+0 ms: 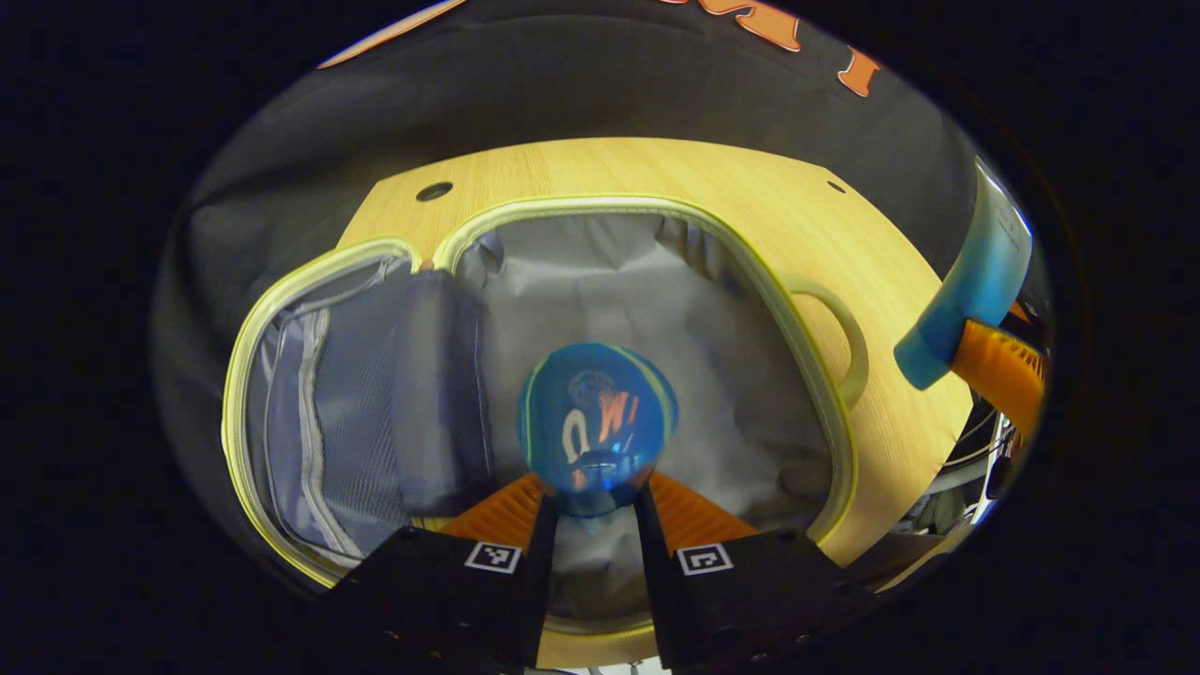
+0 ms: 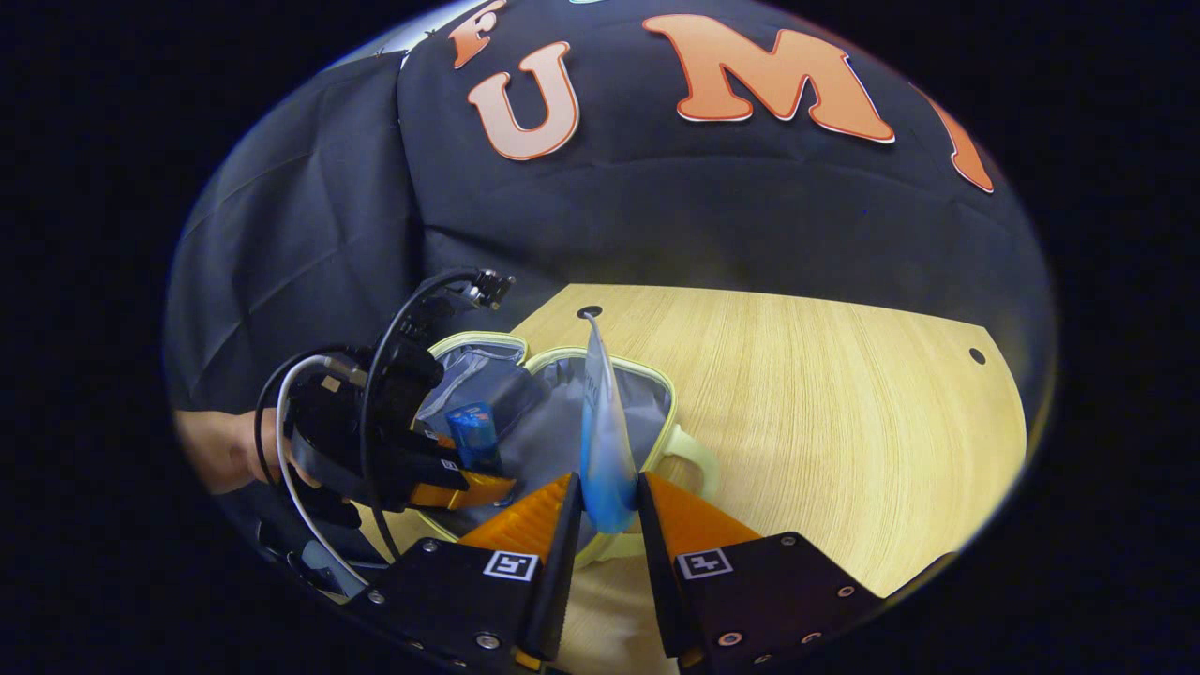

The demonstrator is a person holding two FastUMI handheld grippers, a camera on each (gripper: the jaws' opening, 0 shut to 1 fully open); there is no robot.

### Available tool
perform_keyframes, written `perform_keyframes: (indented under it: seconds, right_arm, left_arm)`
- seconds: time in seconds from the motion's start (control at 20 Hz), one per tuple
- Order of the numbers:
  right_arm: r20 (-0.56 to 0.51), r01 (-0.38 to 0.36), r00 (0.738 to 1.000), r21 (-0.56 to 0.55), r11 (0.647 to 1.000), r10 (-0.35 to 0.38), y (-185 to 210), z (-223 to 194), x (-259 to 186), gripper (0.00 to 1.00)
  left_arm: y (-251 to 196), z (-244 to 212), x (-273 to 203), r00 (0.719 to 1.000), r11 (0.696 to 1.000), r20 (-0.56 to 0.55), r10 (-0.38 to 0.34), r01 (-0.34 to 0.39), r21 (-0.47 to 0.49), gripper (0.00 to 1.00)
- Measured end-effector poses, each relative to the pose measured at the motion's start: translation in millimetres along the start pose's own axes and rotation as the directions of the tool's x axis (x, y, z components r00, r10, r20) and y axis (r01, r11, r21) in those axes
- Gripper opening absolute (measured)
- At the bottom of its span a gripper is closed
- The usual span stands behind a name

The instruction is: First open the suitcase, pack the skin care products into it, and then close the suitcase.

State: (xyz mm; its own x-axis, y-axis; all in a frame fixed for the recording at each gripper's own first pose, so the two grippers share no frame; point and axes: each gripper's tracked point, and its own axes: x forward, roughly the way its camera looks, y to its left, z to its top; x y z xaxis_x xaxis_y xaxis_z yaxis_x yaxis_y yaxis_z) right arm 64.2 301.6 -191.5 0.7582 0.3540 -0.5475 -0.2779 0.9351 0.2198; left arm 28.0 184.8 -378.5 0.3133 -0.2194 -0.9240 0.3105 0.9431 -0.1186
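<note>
- Suitcase (image 1: pixel 656 309) lies open on the wooden table (image 1: pixel 656 178): in your left gripper view its pale yellow rim rings a grey lining, with the lid half and its mesh zip pocket (image 1: pixel 328 422) folded out to the left and a curved handle (image 1: pixel 839 337) on the right edge.
- Blue bottle (image 1: pixel 595 427) sits end-on straight ahead of your left gripper (image 1: pixel 595 511), directly over the grey lining of the main half; you see its round end, not its side.
- Your left gripper is clenched on that bottle, both fingers pressing on its near end from either side.
- In your right gripper view the same bottle (image 2: pixel 473 436) stands up from the left gripper (image 2: pixel 469 487), above the open case (image 2: pixel 562 422), with a hand (image 2: pixel 220 450) and cables behind it.
- Blue-and-clear tube (image 2: pixel 605 450) rises upright between the fingers of your right gripper (image 2: pixel 607 520), its flat crimped end uppermost and its blue end down in the grip; both fingers press on it.
- That tube hangs over the right-hand rim of the case, just by the handle (image 2: pixel 694 455).
- In your left gripper view the tube (image 1: pixel 975 291) shows at the far right, tilted, held in the right gripper (image 1: pixel 994 366), off the table's right edge and well apart from the bottle.
</note>
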Motion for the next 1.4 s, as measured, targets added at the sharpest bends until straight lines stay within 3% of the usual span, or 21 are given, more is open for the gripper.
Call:
perform_keyframes:
  seconds: [0.15, 0.35, 0.7, 0.95, 1.1, 1.4]
  right_arm:
    - [-0.008, -0.002, 1.0, 0.003, 1.0, 0.002, 1.2, -2.1, 2.6, 0.4]
    - [-0.032, -0.013, 0.999, 0.012, 1.0, 0.013, 1.1, -5.3, 13.3, 0.4]
    - [-0.093, -0.063, 0.993, 0.038, 0.997, 0.066, 15.2, -16.8, 36.7, 0.4]
    - [-0.164, -0.104, 0.98, 0.052, 0.993, 0.111, 34.6, -34.4, 56.0, 0.4]
    - [-0.217, -0.11, 0.969, 0.064, 0.992, 0.121, 38.1, -45.5, 55.4, 0.4]
    - [-0.268, -0.079, 0.957, 0.139, 0.987, 0.115, 32.2, -47.8, 58.4, 0.39]
  left_arm:
    - [1.3, 9.0, 10.6, 1.0, 0.999, 0.002, 0.03, -0.03, -0.015, 0.46]
    - [11.8, 1.4, 26.1, 0.999, 0.993, -0.006, 0.042, -0.043, -0.106, 0.46]
    - [23.5, 31.0, -7.3, 0.986, 0.989, 0.152, 0.065, -0.044, -0.142, 0.45]
    - [49.0, 32.5, -48.6, 0.955, 0.977, 0.277, 0.109, -0.052, -0.205, 0.62]
    - [69.5, 29.0, -73.0, 0.938, 0.973, 0.31, 0.155, -0.092, -0.21, 0.84]
    - [126.5, 6.1, -105.1, 0.907, 0.922, 0.32, 0.274, -0.153, -0.355, 0.82]
